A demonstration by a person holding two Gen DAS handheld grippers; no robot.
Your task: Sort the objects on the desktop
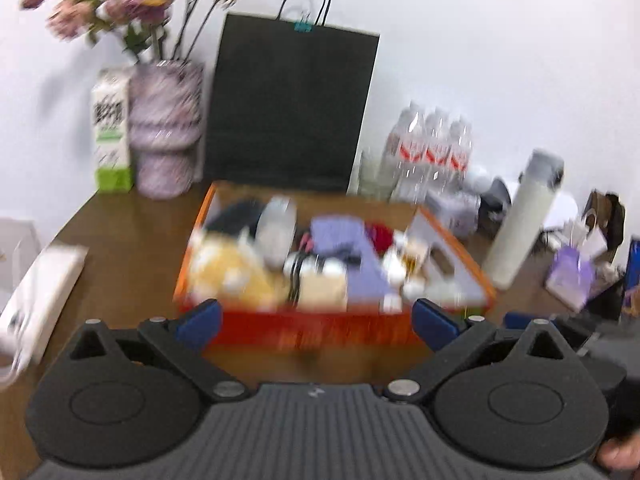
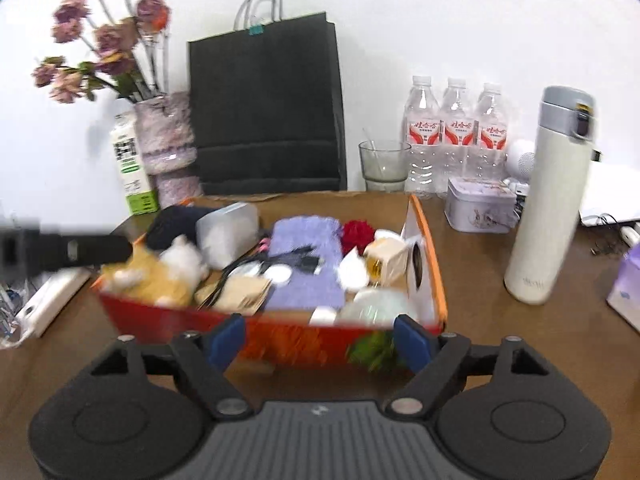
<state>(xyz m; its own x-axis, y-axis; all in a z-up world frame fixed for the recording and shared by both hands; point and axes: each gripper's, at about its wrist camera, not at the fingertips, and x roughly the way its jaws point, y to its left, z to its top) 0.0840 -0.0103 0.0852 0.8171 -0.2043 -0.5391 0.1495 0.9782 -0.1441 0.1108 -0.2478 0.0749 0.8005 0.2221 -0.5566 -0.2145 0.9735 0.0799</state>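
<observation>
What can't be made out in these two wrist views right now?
- Left wrist view: contents of the orange cardboard box smeared by motion blur.
- Right wrist view: green thing at the box front, blurred, identity unclear.
- Clear water bottles' label print: too small.
- White flat box: cut off by the left edge.
</observation>
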